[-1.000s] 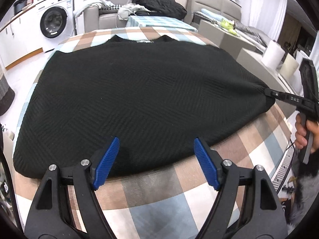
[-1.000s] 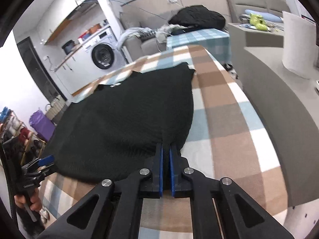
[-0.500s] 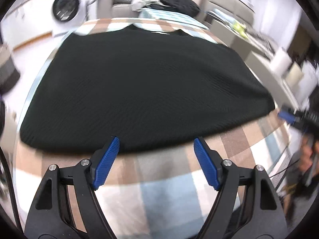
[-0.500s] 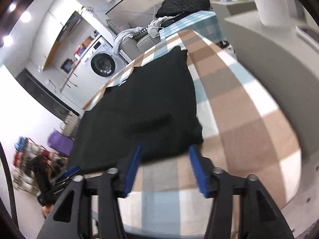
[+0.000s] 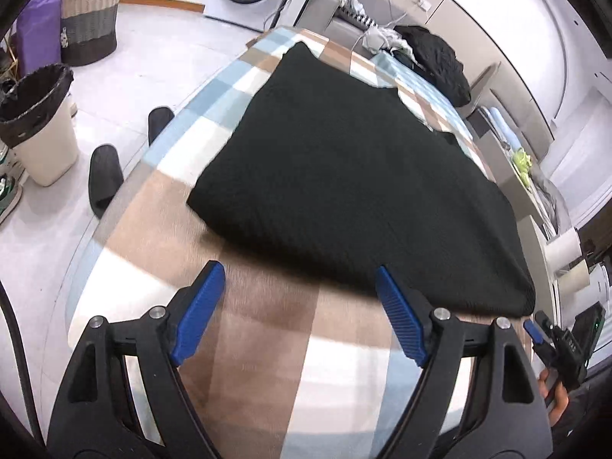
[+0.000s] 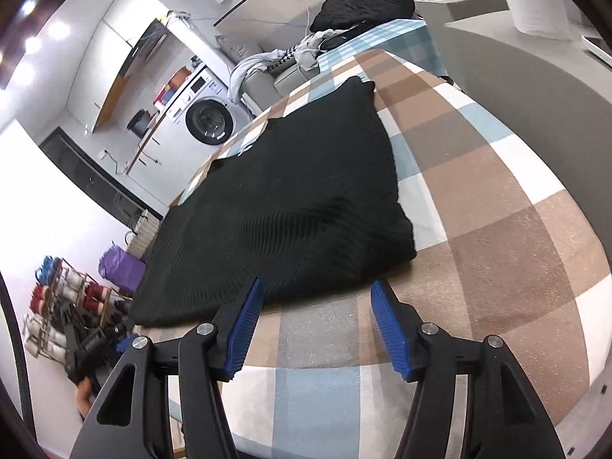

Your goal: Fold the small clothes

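Black knit garment (image 5: 355, 176) is lying flat on the checked table (image 5: 267, 329), and we are hovering just short of its near hem. Left gripper (image 5: 300, 298) is spread and empty; right gripper (image 6: 315, 302) has just been opening, nothing between. We are judging each should pinch a hem corner evenly before folding

Black sweater (image 5: 355, 176) of matt ribbed knit, checked tablecloth (image 5: 244, 329) of soft, slightly fuzzy cloth, left gripper (image 5: 298, 306) with matt black plastic arms, ridged blue pads, shiny metal screws
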Available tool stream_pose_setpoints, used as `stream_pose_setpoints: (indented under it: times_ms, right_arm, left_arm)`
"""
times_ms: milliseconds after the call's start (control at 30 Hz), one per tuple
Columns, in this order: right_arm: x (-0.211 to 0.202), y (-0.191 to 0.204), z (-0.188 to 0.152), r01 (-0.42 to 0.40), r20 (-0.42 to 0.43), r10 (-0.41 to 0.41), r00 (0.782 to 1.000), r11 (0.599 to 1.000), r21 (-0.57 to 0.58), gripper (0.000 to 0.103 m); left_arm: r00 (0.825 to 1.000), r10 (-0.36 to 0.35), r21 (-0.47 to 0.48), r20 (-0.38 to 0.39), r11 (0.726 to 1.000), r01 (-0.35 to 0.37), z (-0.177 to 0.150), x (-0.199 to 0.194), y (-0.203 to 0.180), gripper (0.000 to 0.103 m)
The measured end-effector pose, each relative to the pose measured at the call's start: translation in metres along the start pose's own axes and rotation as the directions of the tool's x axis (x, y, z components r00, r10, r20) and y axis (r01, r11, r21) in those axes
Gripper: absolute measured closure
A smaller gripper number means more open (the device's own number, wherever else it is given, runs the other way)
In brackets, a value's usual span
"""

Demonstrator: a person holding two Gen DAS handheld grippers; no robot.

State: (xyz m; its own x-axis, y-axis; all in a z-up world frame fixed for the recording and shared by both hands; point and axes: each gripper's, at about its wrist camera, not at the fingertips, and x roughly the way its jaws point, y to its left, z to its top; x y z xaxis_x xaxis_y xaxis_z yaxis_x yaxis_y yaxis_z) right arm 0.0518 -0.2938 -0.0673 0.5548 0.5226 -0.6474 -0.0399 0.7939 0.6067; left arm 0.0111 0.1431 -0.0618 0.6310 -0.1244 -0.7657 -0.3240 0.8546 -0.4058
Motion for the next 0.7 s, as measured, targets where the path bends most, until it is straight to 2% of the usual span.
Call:
stream_pose_setpoints:
  times_ms: [200, 267, 300, 333, 433, 500, 567, 700]
  right_arm:
    - [0.006, -0.004, 0.005, 0.035, 0.011, -0.036, 0.999, 0.999, 0.019, 0.043]
    - [0.01, -0.005, 0.008, 0.045, 0.012, -0.046, 0.999, 0.999, 0.027, 0.043]
    - [0.01, -0.006, 0.009, 0.048, 0.013, -0.048, 0.999, 0.998, 0.03, 0.043]
    - [0.013, -0.005, 0.01, 0.049, 0.014, -0.049, 0.999, 0.998, 0.03, 0.043]
    - [0.017, -0.002, 0.013, 0.072, 0.029, -0.072, 0.997, 0.997, 0.02, 0.043]
    - [0.019, -0.003, 0.015, 0.08, 0.041, -0.081, 0.996, 0.996, 0.047, 0.043]
    - [0.02, -0.005, 0.017, 0.081, 0.042, -0.085, 0.995, 0.992, 0.093, 0.043]
    - [0.01, -0.005, 0.014, 0.099, 0.039, -0.103, 0.994, 0.99, 0.101, 0.043]
  left_arm:
    - [0.998, 0.023, -0.003, 0.052, 1.0, -0.023, 0.013, 0.015, -0.003, 0.024]
    - [0.997, 0.044, 0.016, 0.07, 0.999, -0.045, 0.015, 0.022, -0.009, 0.031]
    - [0.996, 0.057, 0.028, 0.075, 0.998, -0.059, 0.011, 0.021, -0.013, 0.041]
    - [0.995, 0.067, 0.039, 0.076, 0.997, -0.07, 0.013, 0.026, -0.015, 0.057]
    - [0.995, 0.069, 0.033, 0.072, 0.997, -0.072, 0.016, 0.033, -0.016, 0.084]
    - [0.997, 0.047, -0.002, 0.068, 0.999, -0.047, 0.02, 0.036, -0.012, 0.089]
    - [0.997, 0.04, -0.01, 0.071, 0.999, -0.04, 0.019, 0.036, -0.01, 0.09]
    - [0.997, 0.032, -0.011, 0.072, 0.999, -0.032, 0.018, 0.037, -0.009, 0.09]
